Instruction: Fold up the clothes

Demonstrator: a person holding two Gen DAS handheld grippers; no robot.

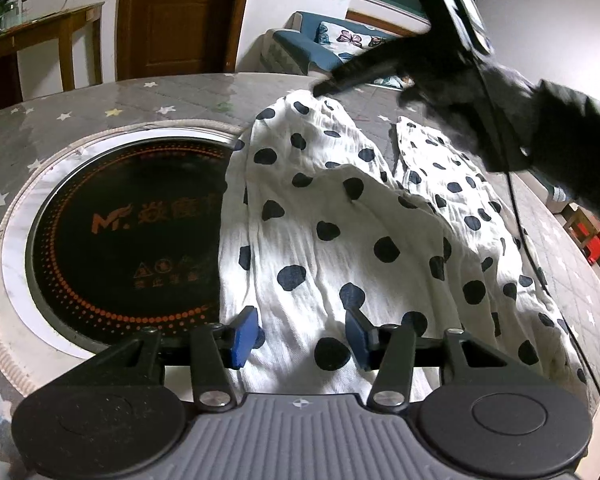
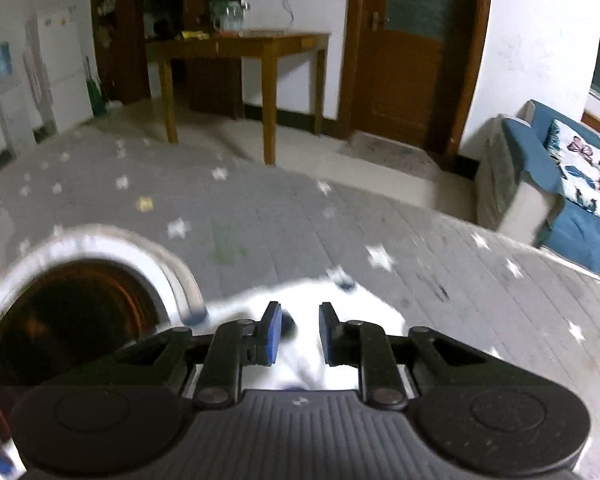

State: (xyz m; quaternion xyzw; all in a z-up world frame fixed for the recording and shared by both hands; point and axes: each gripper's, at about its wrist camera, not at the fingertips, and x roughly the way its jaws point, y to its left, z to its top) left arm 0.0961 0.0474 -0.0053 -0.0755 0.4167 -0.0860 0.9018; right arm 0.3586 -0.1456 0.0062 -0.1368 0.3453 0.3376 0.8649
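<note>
A white garment with dark polka dots (image 1: 332,216) lies spread over the right half of a round table, and its left edge overlaps the hob. My left gripper (image 1: 302,337) rests at the garment's near edge. Its blue pads (image 1: 246,336) stand well apart, with flat cloth between and under them. My right gripper (image 1: 321,89), dark and blurred, reaches in from the upper right and is shut on the garment's far corner, which is drawn up into a peak. In the right wrist view, white cloth (image 2: 300,344) sits between the narrow jaws of the right gripper (image 2: 300,332).
The table wears a grey quilted cover with stars (image 1: 112,108) and has a black round hob (image 1: 120,240) set in a white ring. A dark sleeve (image 1: 564,140) and a black cable (image 1: 518,224) cross the right side. Beyond stand a wooden table (image 2: 260,44), a door and a blue sofa (image 2: 572,184).
</note>
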